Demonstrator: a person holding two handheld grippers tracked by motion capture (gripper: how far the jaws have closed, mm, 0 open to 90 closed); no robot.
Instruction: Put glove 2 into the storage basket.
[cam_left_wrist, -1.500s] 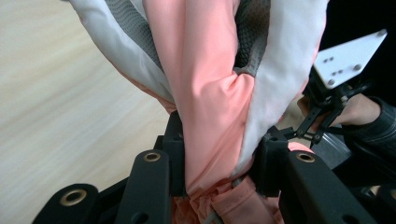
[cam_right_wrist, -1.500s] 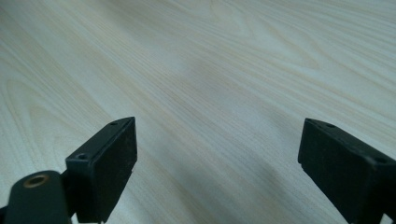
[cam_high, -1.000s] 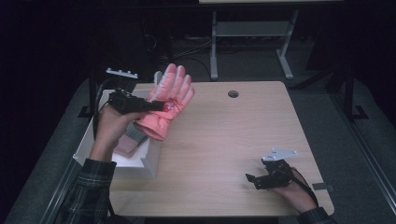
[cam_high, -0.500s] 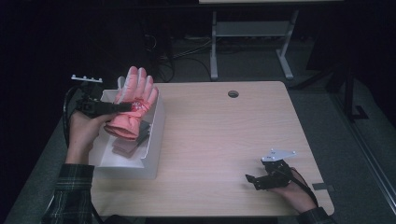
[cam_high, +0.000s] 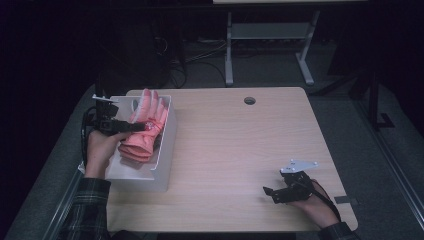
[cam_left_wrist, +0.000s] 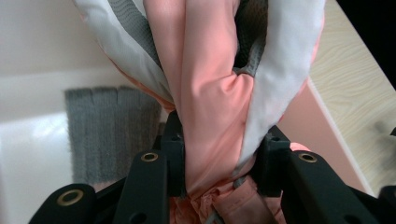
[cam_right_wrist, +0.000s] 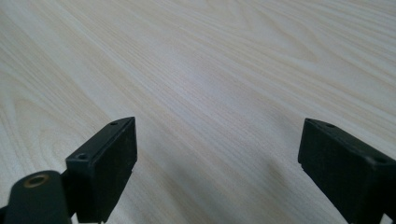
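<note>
Left gripper (cam_high: 142, 126) clamped on a pink glove (cam_high: 145, 131), pads pressing the bunched fabric from both sides, seen close in the left gripper view as pink glove (cam_left_wrist: 210, 93) squeezed between black jaws. Glove held over a white bin (cam_high: 162, 165) at the left edge of the counter (cam_high: 240, 150), fingers pointing away from the person, cuff hanging low inside. Grey patch (cam_left_wrist: 114, 130) lying on the bin floor beneath. Right gripper (cam_high: 272, 192) resting on the counter near the right front corner, jaws wide, nothing between them but bare wood.
</note>
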